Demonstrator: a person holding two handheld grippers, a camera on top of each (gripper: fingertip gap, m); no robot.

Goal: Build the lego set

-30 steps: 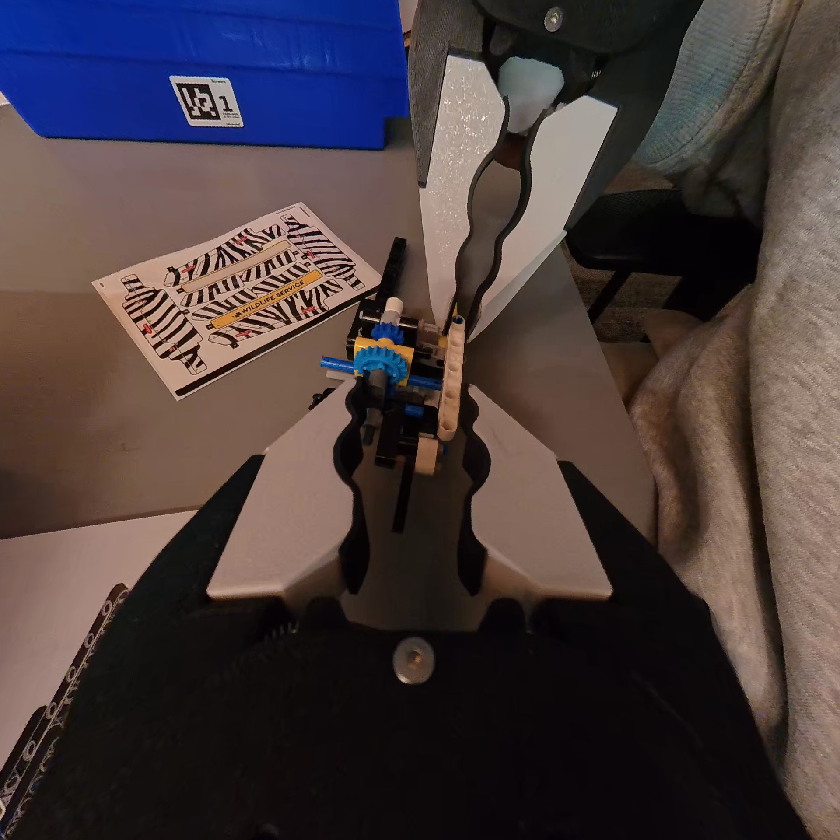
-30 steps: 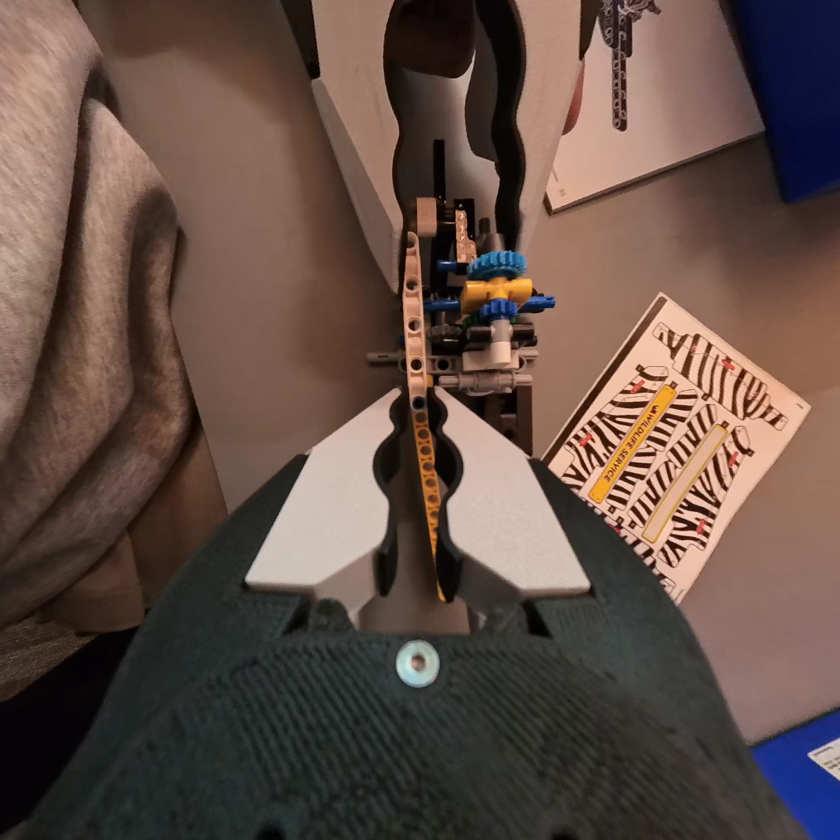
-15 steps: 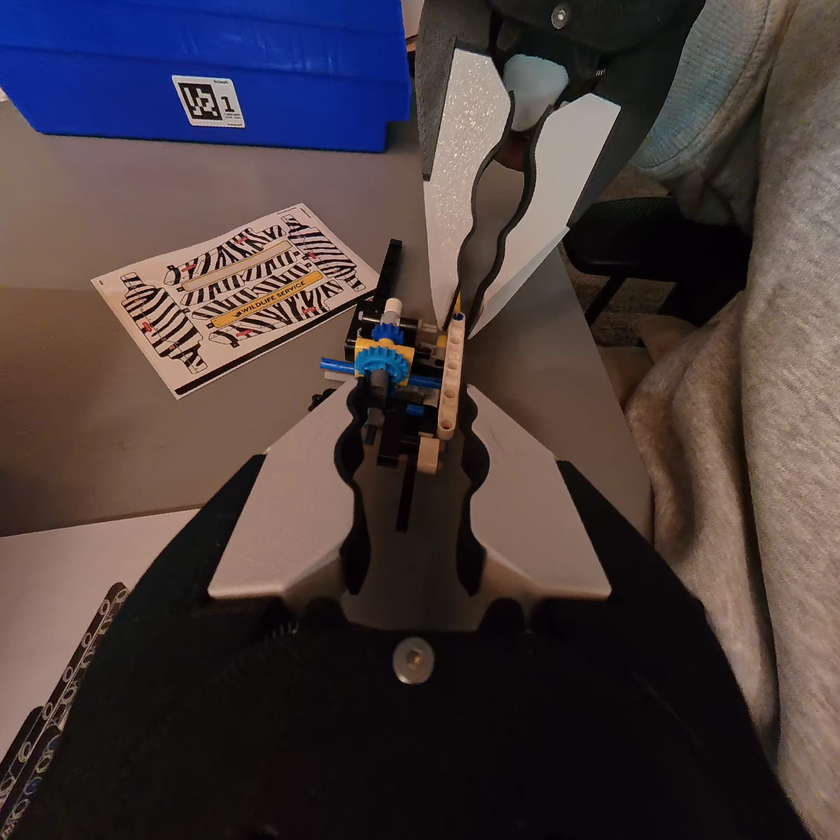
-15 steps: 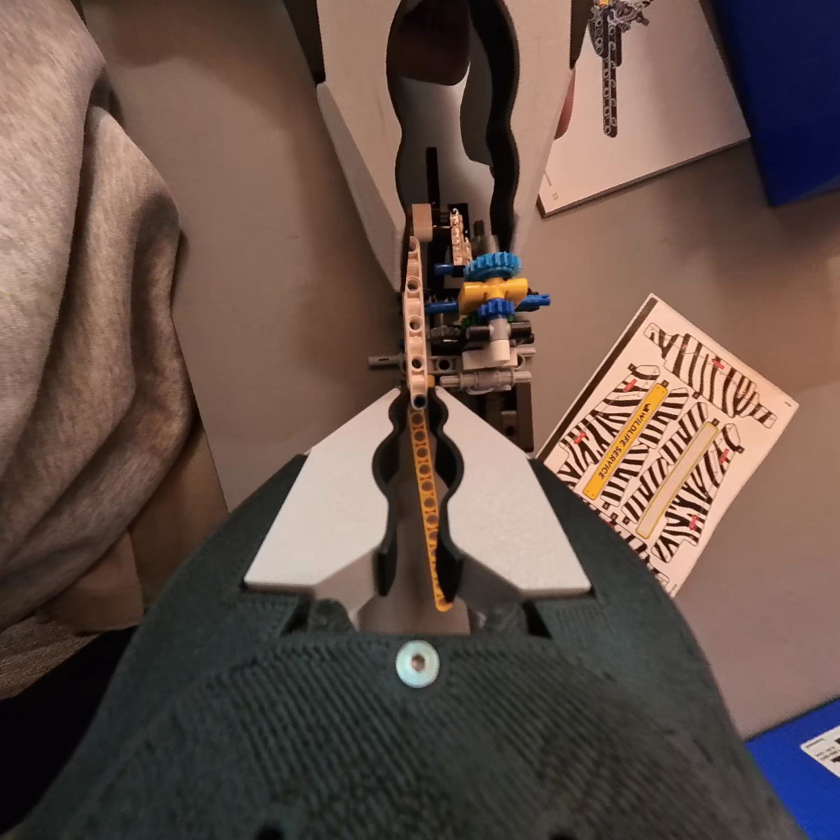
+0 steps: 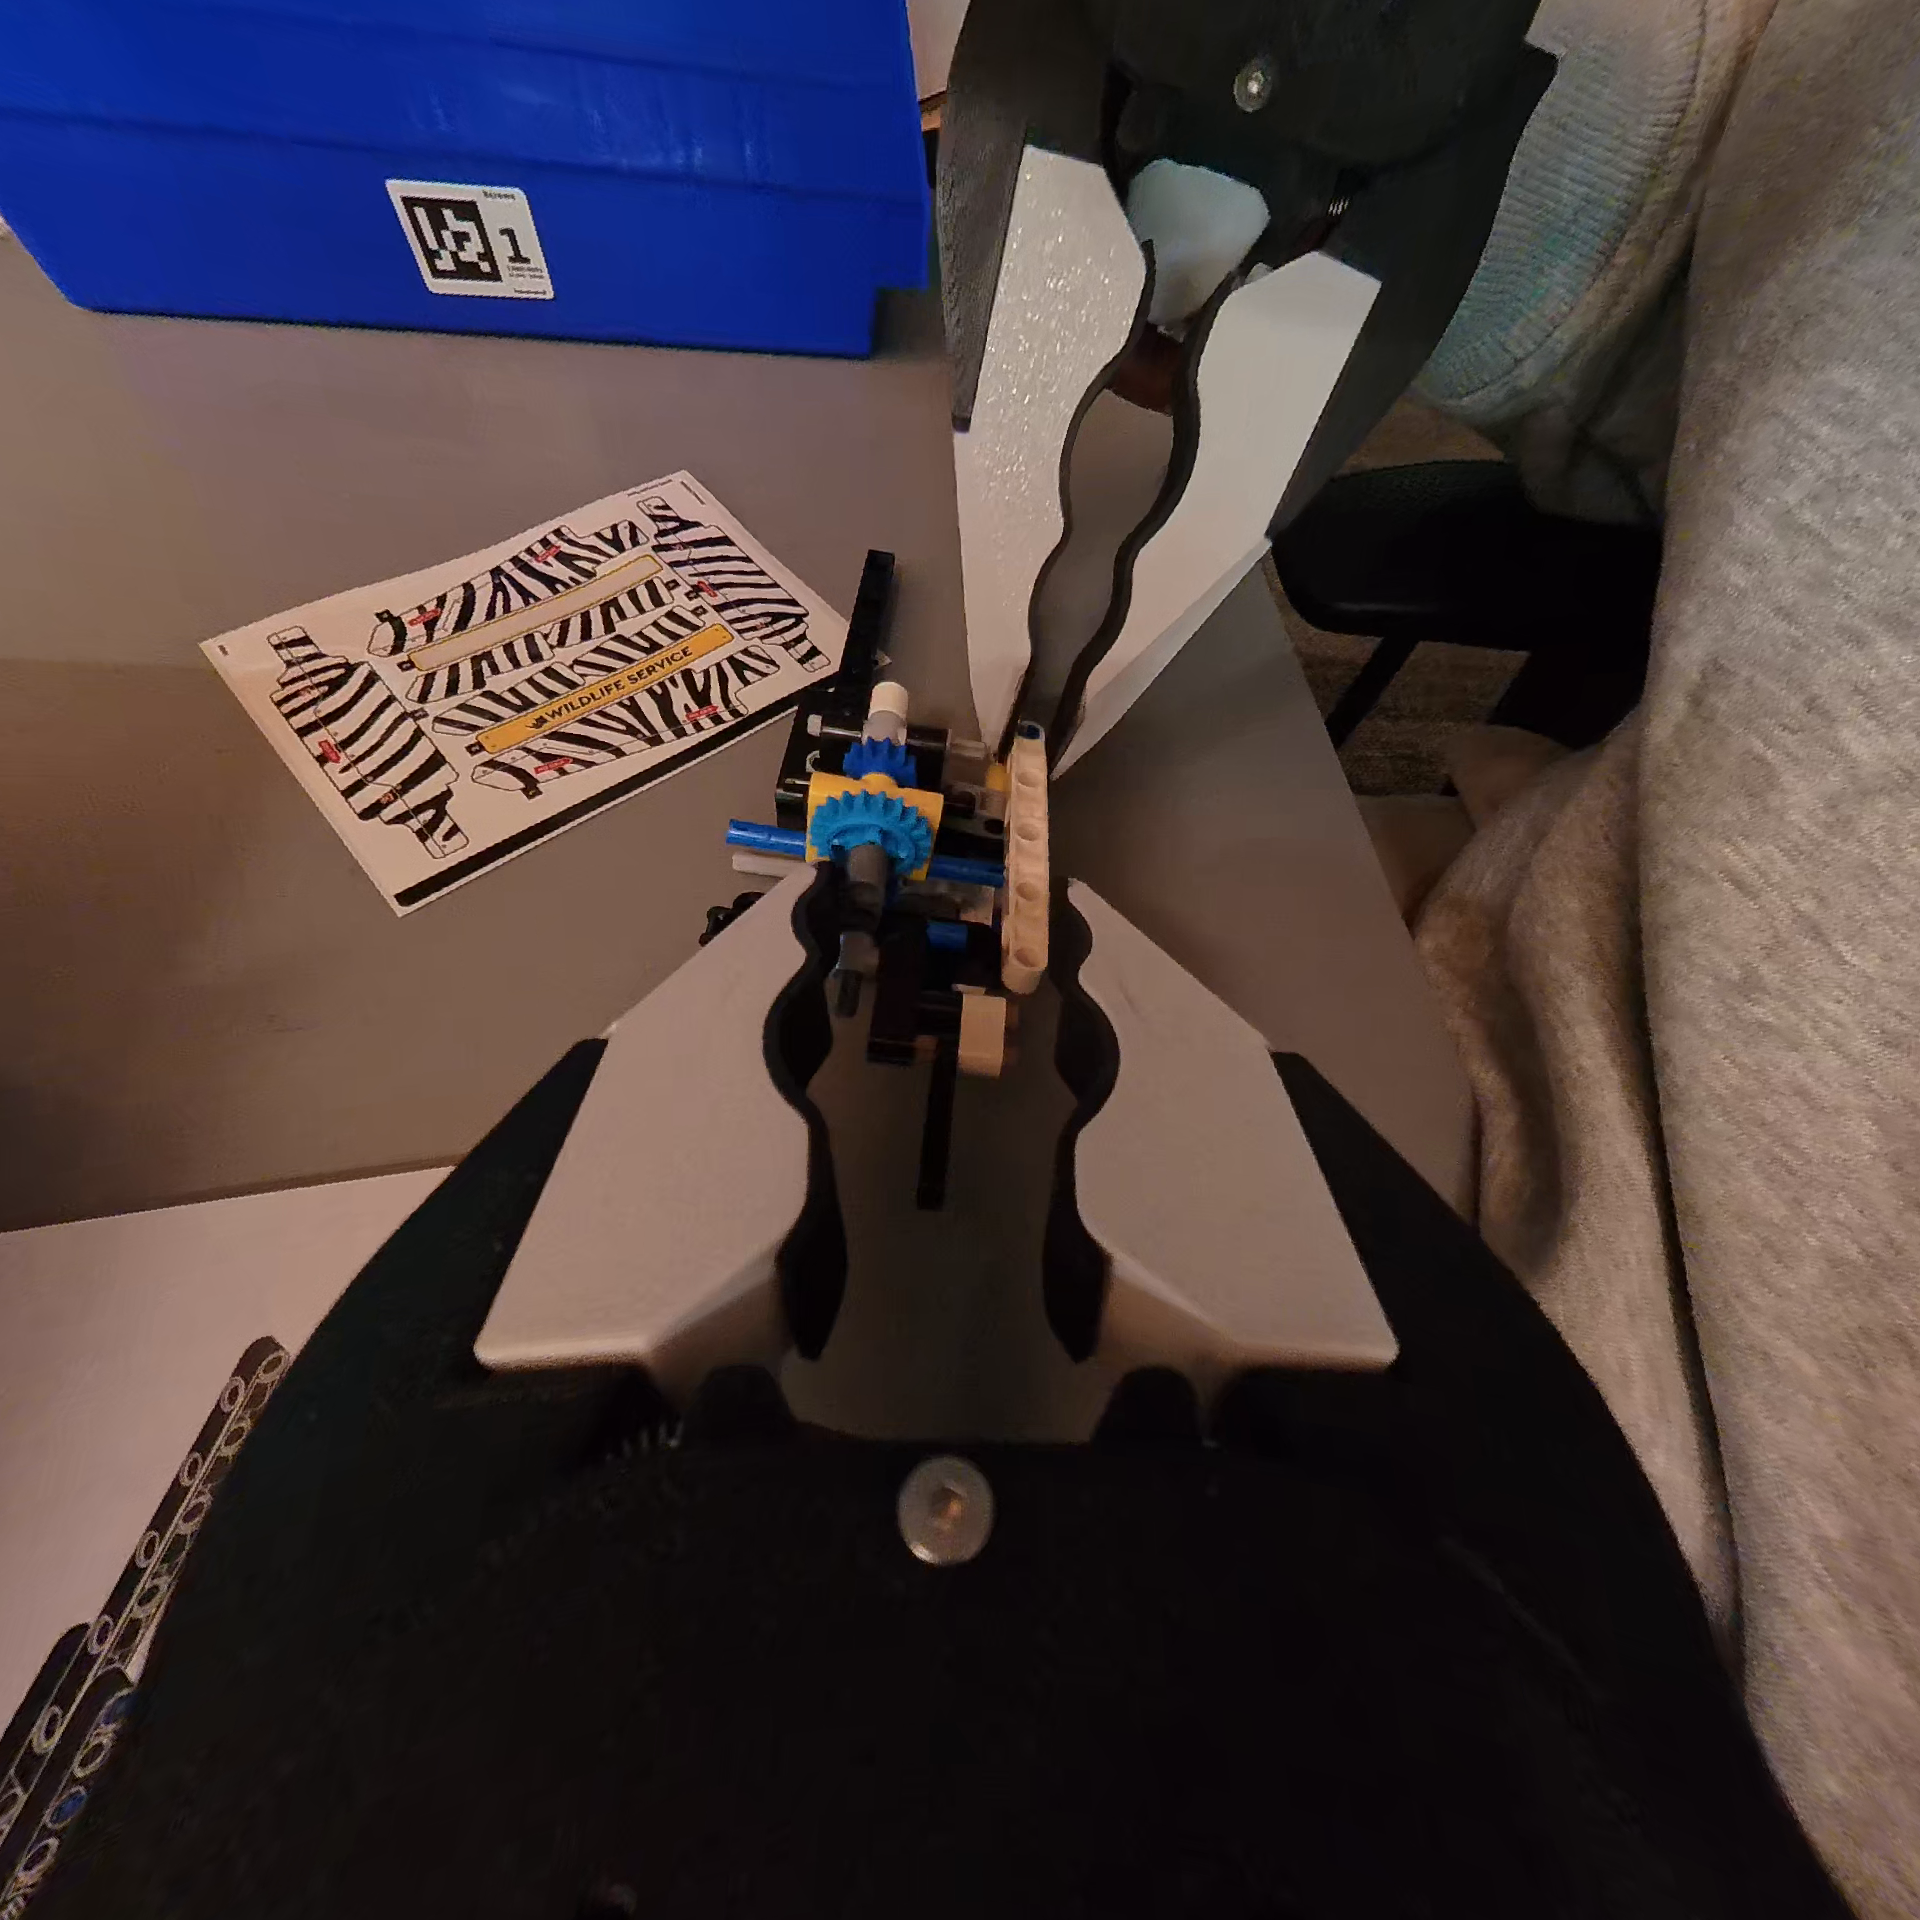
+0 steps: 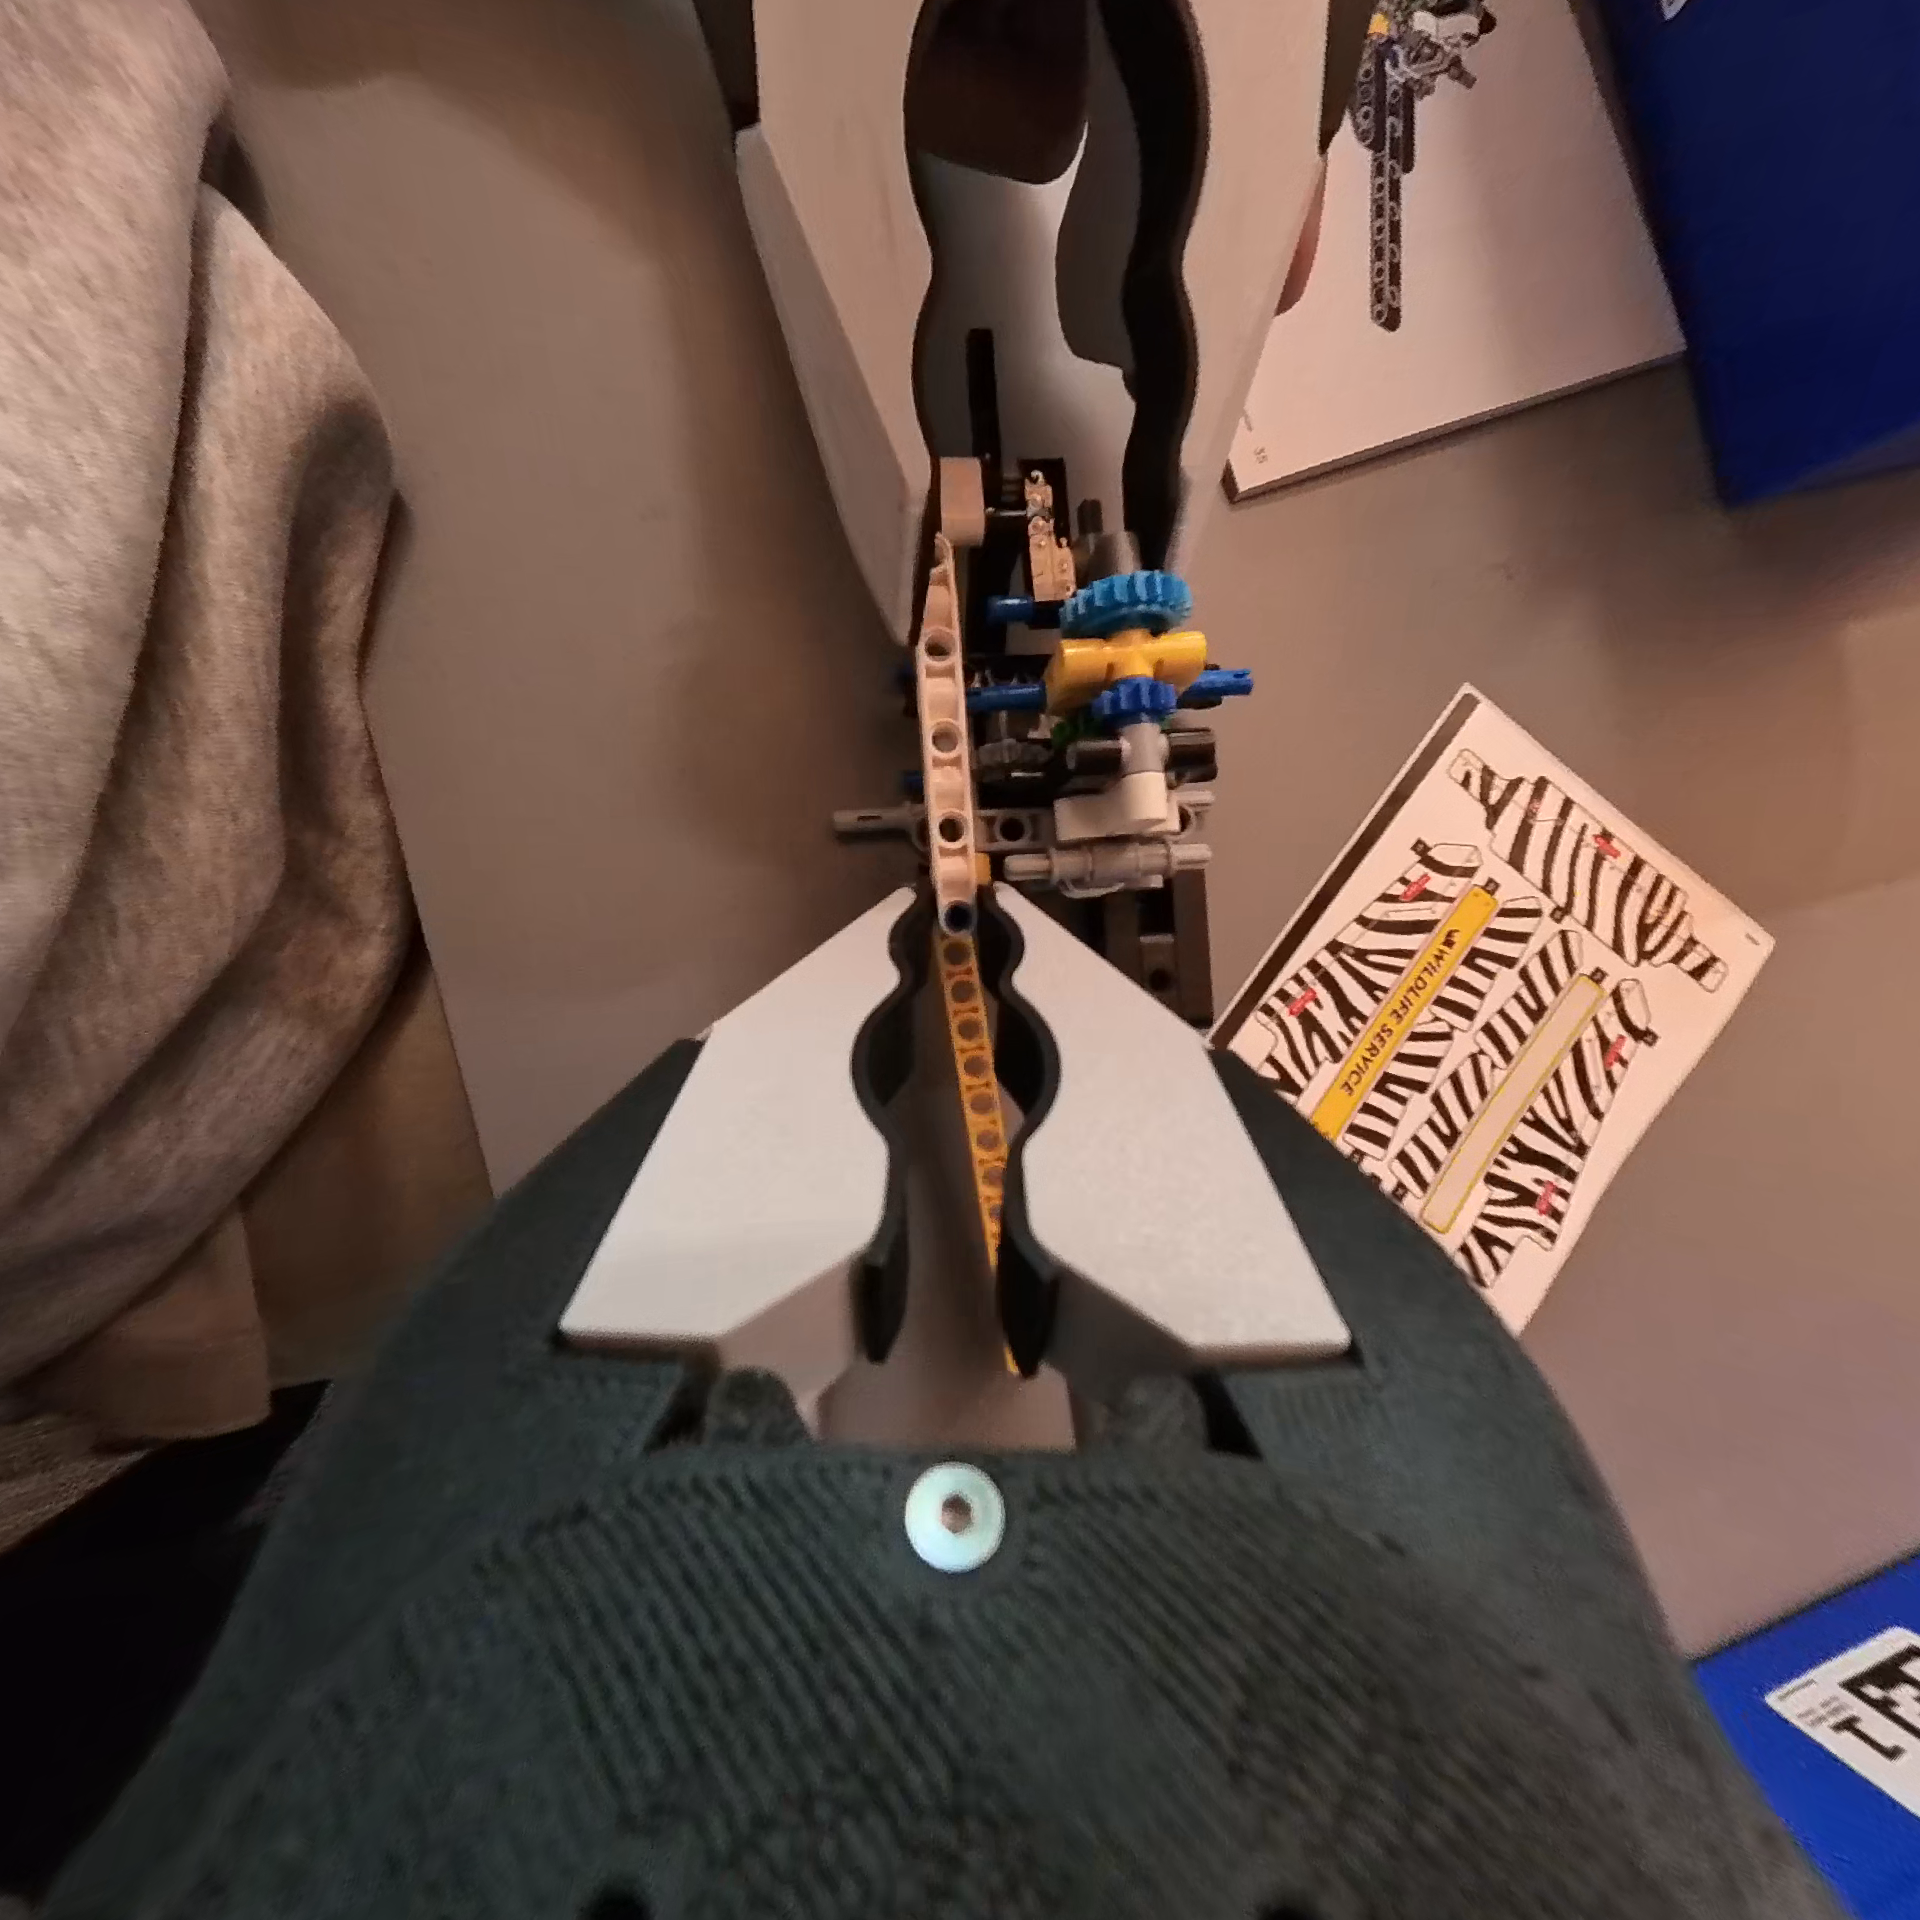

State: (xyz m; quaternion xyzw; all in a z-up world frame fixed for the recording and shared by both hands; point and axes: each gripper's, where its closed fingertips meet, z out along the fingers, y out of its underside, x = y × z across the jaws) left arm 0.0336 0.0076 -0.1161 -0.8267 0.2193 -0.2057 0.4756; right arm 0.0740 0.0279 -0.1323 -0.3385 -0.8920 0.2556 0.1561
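Barely any shift since a second ago | left tongs (image 5: 930, 935) clamp lego model (image 5: 894, 831) | right tongs (image 6: 951, 914) at 12 o'clock pinch yellow beam (image 6: 971, 1049), seating unfinished.

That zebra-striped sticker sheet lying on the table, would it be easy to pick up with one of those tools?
Probably awkward. The sticker sheet lies flat on the grey table with no raised edge showing, so a tool would likely slide over it. It looks thin like paper, so it would probably be light and droop if lifted by a corner. Pushed, it may just skate along.
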